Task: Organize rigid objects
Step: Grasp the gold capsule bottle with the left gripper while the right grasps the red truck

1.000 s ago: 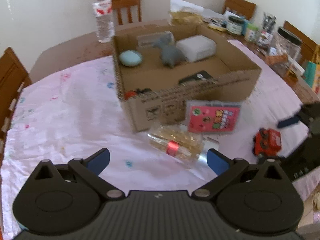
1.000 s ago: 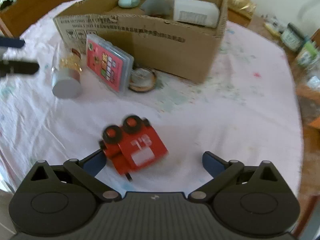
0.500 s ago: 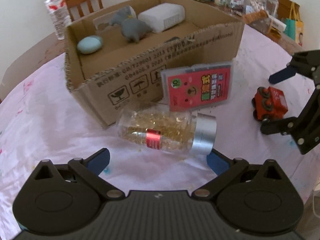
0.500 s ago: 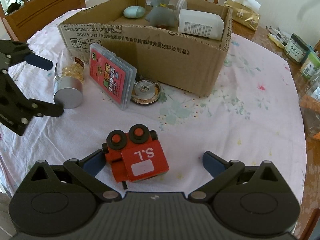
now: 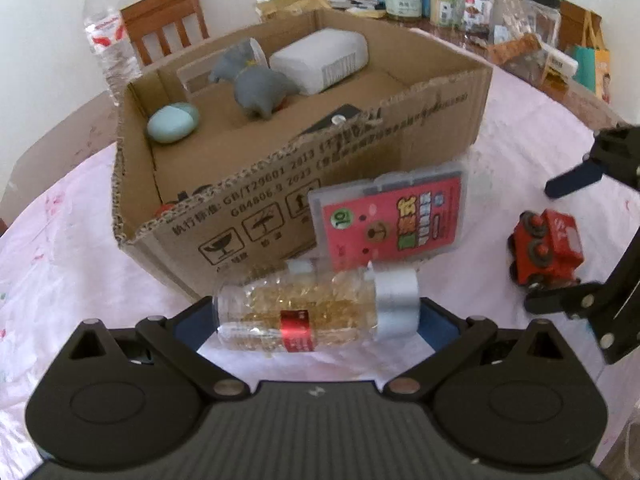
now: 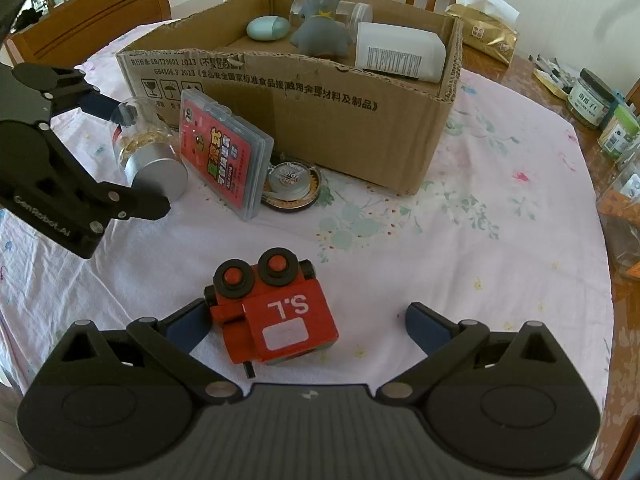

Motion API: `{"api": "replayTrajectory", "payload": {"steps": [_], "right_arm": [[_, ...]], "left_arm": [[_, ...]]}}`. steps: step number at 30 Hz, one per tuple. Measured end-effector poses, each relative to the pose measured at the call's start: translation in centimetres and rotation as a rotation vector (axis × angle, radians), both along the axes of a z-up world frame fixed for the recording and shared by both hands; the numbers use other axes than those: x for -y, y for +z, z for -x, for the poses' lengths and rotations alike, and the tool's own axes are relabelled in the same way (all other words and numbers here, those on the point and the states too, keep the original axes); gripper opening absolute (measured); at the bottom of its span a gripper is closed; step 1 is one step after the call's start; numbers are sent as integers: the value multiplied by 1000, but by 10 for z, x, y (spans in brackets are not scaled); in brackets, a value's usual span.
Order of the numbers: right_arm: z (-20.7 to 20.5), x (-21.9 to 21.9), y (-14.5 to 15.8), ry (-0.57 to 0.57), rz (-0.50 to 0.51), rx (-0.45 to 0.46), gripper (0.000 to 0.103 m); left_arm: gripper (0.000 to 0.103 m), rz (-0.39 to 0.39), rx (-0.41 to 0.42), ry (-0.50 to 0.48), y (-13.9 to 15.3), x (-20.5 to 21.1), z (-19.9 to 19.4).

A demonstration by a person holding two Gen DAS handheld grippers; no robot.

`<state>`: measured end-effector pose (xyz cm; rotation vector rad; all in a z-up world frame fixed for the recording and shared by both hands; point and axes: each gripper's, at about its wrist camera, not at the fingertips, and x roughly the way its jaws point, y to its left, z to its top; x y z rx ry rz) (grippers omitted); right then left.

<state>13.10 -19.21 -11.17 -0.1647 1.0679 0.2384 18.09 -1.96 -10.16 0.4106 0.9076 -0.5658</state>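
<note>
**Both grippers open, each astride an object on the table**

Left wrist view: The left gripper [image 5: 316, 320] stood wide open, holding nothing. The clear bottle of golden capsules [image 5: 316, 314] lay on its side crosswise between the blue pads, its silver cap toward the right pad; whether either pad touched it could not be told. Just behind it, a red card case [image 5: 390, 216] leaned against the front wall of the cardboard box [image 5: 248, 216]. The red toy vehicle [image 5: 546, 246] sat well to the right, between the fingers of the right gripper [image 5: 560, 244].

Right wrist view: The right gripper [image 6: 306, 322] was likewise wide open and empty. The red toy vehicle [image 6: 274, 312] lay on the pink tablecloth [image 6: 460, 240] between the pads, hard by the left pad and clearly apart from the right one. The left gripper [image 6: 132, 152] straddled the bottle of golden capsules [image 6: 148, 152] at far left. A round tin [image 6: 290, 186] lay beside the card case [image 6: 224, 160].
</note>
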Motion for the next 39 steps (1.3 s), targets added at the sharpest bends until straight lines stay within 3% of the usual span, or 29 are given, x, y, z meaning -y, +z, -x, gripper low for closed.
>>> {"api": "replayTrajectory", "payload": {"steps": [4,6,9,20,31,39], "right_arm": [[0,0,0,-3,0,1,103],[0,-1,1,-4,2,-1,103],[-2,-4,2,1,6,-19,103],[12,-48,3,184,17,-67,103],[10,-49,2,163,18,-62,103],[11,-40,8,143,15,-37,89]], "left_arm": [[102,44,8,38,7,-2,1],[94,51,13,59,6,-4,-1],[94,65,-4,83,7,-7,-4],[94,52,-26,210,8,-39,14],[94,67,2,269,6,-41,18],[94,76,-4,277,4,-43,18]]}}
